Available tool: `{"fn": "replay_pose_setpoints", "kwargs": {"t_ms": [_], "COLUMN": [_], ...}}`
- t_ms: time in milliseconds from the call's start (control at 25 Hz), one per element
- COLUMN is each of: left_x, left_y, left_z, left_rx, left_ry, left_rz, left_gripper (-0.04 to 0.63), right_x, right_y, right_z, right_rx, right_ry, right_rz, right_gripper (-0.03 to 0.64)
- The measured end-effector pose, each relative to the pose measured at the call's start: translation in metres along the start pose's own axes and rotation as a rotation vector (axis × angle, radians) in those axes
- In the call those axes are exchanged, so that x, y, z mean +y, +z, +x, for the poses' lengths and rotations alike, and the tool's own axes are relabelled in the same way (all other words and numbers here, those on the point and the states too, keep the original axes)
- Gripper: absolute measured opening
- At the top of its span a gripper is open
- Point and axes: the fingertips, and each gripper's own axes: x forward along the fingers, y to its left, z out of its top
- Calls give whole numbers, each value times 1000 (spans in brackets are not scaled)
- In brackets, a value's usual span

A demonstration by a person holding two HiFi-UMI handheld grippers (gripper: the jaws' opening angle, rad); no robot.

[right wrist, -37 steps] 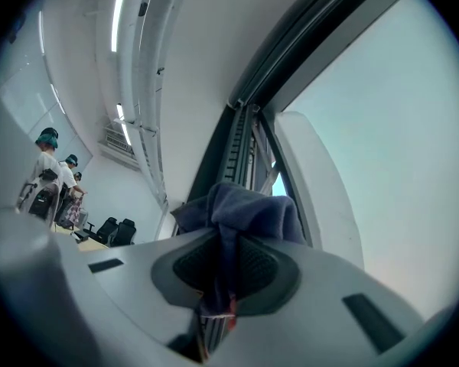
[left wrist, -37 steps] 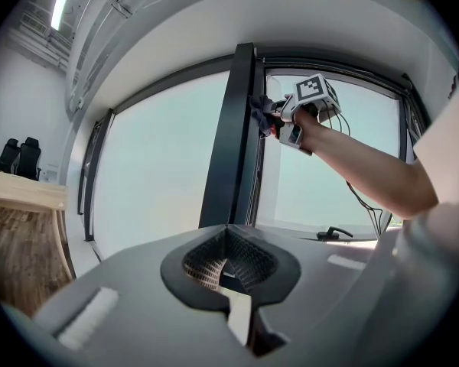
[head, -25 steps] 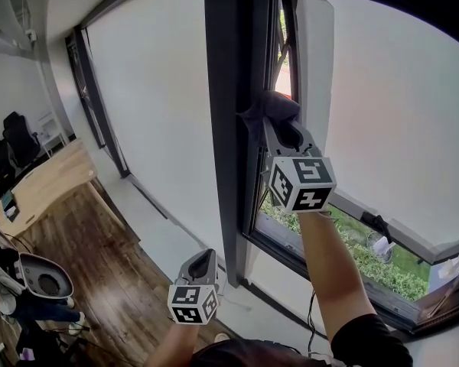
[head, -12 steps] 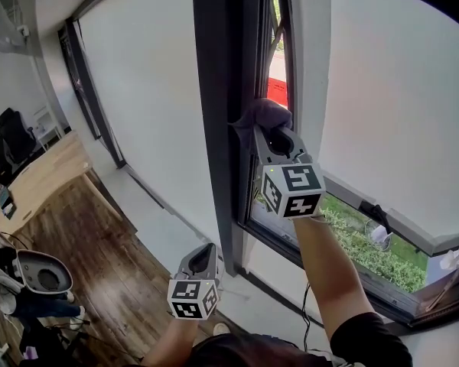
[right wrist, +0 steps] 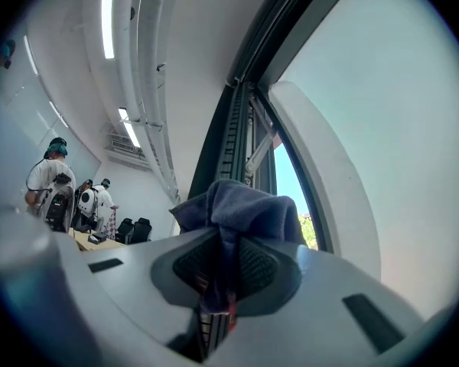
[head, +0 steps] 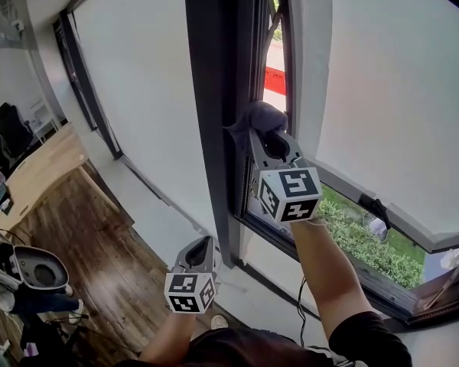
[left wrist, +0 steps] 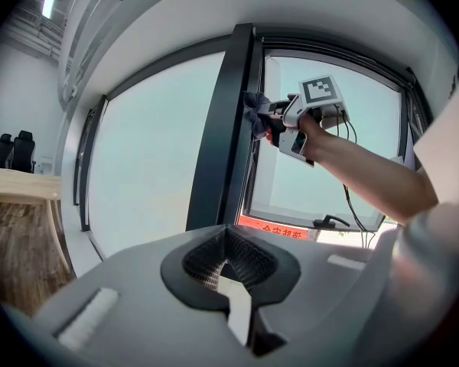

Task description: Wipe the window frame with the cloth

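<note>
At the middle of the head view, the dark frame (head: 213, 90) runs from the top edge down toward the lower centre, with a pale pane on its left and an open sash (head: 310, 60) tilted away on its right. A wooden floor (head: 99, 243) fills the lower left, and a desk (head: 38, 176) sits at the left edge. A green hedge (head: 363, 247) shows through the gap at the lower right, below a black handle (head: 375, 207) on the sash.

The right gripper (head: 266, 138) is raised at the centre of the view, its arm reaching up from the bottom edge. Its jaws are closed on the cloth (head: 256, 118), a bunched blue-grey wad that presses against the inner edge of the frame, in the slot between frame and sash. In the right gripper view the cloth (right wrist: 241, 209) bulges above the 2 jaws, and a fold of it hangs down between them.

The left gripper (head: 202, 245) hangs low at the bottom centre, well apart from the frame. In its own view the jaws meet with nothing between them.
</note>
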Motion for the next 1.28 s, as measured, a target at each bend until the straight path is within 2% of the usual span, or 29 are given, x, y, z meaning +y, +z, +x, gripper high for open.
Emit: {"fn": "replay_pose_setpoints", "kwargs": {"t_ms": [360,880,1280], "left_x": [4,-4,-9], "left_y": [-1,0,0], "left_z": [8,13,17], "left_rx": [8,15,30], "left_ry": [7,-4,-17], "left_rz": [1,18,41], "left_gripper": [8,8,8], "right_x": [0,10,13], "right_y": [-3,-51,-70], "right_z": [2,-8,-12], "right_rx": [-4,84,120], "right_ry": [32,46,49], "right_rz": [10,24,32], "right_gripper": [48,49,49]}}
